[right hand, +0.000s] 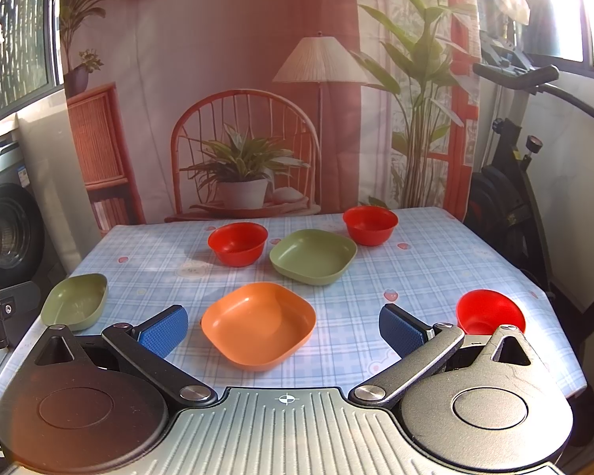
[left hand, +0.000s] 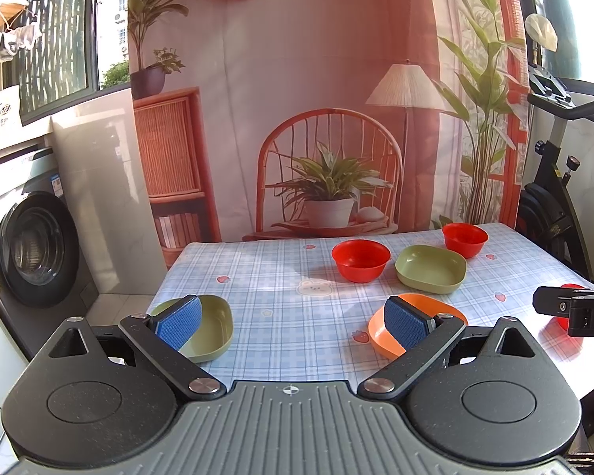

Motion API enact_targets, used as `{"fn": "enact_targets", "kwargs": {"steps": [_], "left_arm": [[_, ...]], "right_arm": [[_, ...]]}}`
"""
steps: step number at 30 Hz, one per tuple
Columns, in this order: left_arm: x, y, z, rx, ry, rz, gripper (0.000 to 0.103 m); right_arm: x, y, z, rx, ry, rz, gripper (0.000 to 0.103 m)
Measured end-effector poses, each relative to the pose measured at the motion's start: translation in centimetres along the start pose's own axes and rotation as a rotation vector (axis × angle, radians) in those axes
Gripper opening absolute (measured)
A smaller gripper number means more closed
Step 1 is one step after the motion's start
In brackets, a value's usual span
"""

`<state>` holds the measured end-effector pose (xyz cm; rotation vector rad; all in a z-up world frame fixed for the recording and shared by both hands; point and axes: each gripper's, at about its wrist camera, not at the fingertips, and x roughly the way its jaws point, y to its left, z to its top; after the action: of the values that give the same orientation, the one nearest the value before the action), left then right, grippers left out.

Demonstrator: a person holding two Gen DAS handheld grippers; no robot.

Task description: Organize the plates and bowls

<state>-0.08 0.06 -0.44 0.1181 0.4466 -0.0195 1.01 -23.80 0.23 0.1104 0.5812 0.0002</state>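
Observation:
On the blue checked table (right hand: 376, 277) lie three square plates: an orange one (right hand: 258, 324) near the front, a green one (right hand: 313, 255) further back, and a green one (right hand: 77, 301) at the left edge. Three red bowls stand apart: two at the back (right hand: 237, 243) (right hand: 370, 225) and one at the front right (right hand: 489, 312). My right gripper (right hand: 283, 330) is open and empty, with the orange plate between its fingers' line of view. My left gripper (left hand: 291, 320) is open and empty, above the table's front, between the left green plate (left hand: 210, 326) and the orange plate (left hand: 376, 332).
A washing machine (left hand: 31, 249) stands left of the table. An exercise bike (right hand: 514, 182) stands to the right. A printed backdrop (left hand: 316, 99) hangs behind the table. The right gripper's body (left hand: 574, 308) shows at the right edge of the left wrist view.

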Motion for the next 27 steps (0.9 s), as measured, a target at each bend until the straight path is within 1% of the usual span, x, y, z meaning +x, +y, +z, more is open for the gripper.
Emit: {"fn": "enact_targets", "kwargs": {"steps": [27], "left_arm": [[0.06, 0.11, 0.17, -0.001, 0.005, 0.007, 0.1]], "right_arm": [[0.19, 0.0, 0.09, 0.001, 0.001, 0.001, 0.103]]}}
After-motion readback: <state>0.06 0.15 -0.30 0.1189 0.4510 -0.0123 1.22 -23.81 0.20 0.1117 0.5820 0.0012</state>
